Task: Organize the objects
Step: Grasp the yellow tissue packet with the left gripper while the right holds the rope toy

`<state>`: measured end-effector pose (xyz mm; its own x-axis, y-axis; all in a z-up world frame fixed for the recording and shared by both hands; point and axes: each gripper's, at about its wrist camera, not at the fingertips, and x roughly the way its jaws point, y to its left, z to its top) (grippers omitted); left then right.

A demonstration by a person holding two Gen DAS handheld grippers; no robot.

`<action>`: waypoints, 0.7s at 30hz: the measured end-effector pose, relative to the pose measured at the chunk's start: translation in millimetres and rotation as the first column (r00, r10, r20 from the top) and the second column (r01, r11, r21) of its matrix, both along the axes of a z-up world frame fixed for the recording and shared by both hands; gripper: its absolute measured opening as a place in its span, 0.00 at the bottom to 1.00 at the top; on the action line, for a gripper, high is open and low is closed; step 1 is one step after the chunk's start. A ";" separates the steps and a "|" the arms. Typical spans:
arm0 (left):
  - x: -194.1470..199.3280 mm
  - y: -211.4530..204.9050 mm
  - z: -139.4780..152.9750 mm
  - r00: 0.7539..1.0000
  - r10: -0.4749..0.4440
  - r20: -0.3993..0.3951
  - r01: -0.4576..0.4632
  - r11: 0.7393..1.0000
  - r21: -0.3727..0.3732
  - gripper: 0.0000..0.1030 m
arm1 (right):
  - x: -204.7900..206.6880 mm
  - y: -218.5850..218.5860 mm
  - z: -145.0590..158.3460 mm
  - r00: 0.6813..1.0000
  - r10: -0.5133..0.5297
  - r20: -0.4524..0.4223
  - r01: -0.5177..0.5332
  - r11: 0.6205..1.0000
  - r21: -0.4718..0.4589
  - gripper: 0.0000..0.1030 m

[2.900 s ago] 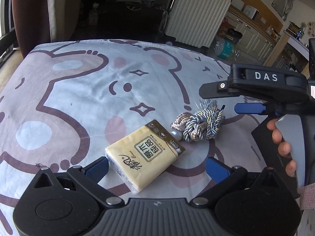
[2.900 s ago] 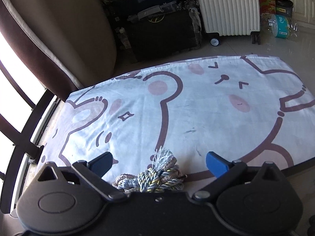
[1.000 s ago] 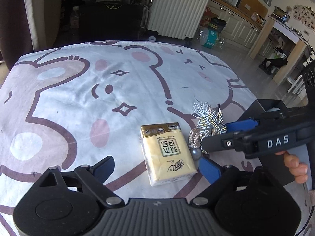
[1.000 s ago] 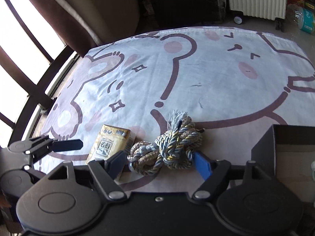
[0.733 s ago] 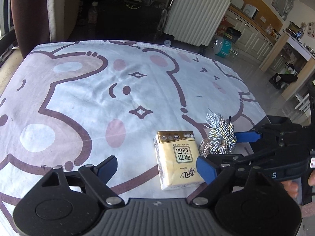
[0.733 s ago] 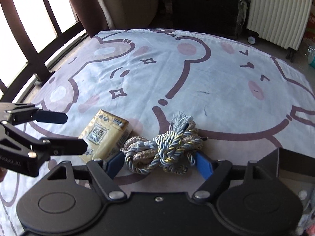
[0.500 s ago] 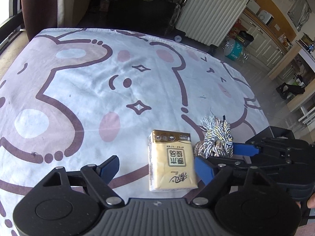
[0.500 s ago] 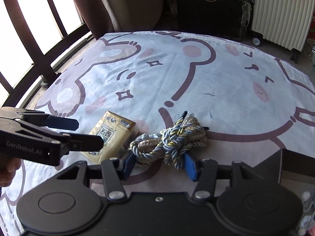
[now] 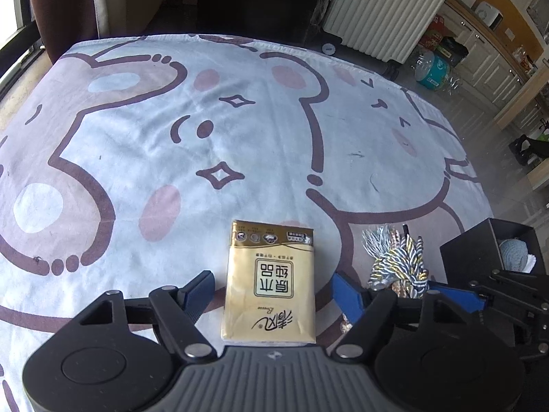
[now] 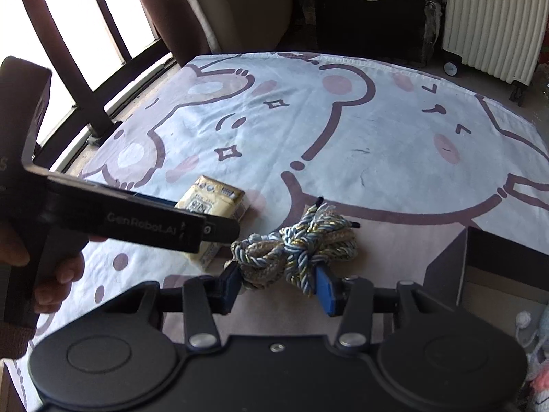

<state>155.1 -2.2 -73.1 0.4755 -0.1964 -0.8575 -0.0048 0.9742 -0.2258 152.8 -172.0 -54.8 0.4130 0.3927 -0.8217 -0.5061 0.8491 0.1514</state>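
Observation:
A yellow tissue pack (image 9: pixel 271 279) lies on the bear-print sheet (image 9: pixel 206 130), between the open jaws of my left gripper (image 9: pixel 272 292), which do not touch it. A knotted blue, gold and beige rope bundle (image 10: pixel 295 249) lies to its right. My right gripper (image 10: pixel 278 283) is closed on the near side of the rope (image 9: pixel 398 267). The tissue pack also shows in the right wrist view (image 10: pixel 211 206), partly hidden behind the left gripper's body (image 10: pixel 137 219).
A black open box (image 9: pixel 494 254) stands at the sheet's right edge with a pale blue yarn ball (image 9: pixel 514 249) inside; its wall also shows in the right wrist view (image 10: pixel 446 271). A white radiator (image 9: pixel 381 10) and dark furniture stand beyond the far edge. Window bars (image 10: pixel 85 68) are at left.
My right gripper's jaws have closed onto the rope bundle. My left gripper has moved in so the tissue pack lies centred between its open jaws.

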 end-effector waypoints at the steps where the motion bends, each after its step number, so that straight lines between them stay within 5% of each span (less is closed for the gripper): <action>1: 0.9 -3.4 -0.6 1.000 -0.002 -0.002 0.002 1.000 0.022 0.73 | -2.4 -0.5 -1.0 1.000 0.004 0.002 -0.004 1.000 -0.005 0.47; 6: 2.7 -15.7 -1.8 1.000 0.000 0.001 0.000 0.989 0.146 0.57 | -12.1 6.2 -0.9 0.995 0.069 0.072 -0.061 0.993 -0.098 0.57; 11: 1.0 -11.8 -0.1 1.000 0.020 0.004 -0.021 0.989 0.148 0.52 | -13.8 9.7 3.7 0.980 0.114 0.162 -0.088 0.983 -0.160 0.77; 21: -3.8 -1.9 2.2 0.999 0.045 -0.014 -0.042 0.989 0.145 0.51 | 7.6 5.8 -5.2 0.991 0.082 0.102 -0.070 0.990 -0.120 0.81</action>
<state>151.3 -4.1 -70.9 0.4656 -0.0491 -0.8837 -0.0506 0.9953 -0.0820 160.3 -166.2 -60.0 0.4729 0.3312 -0.8165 -0.5776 0.8163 -0.0034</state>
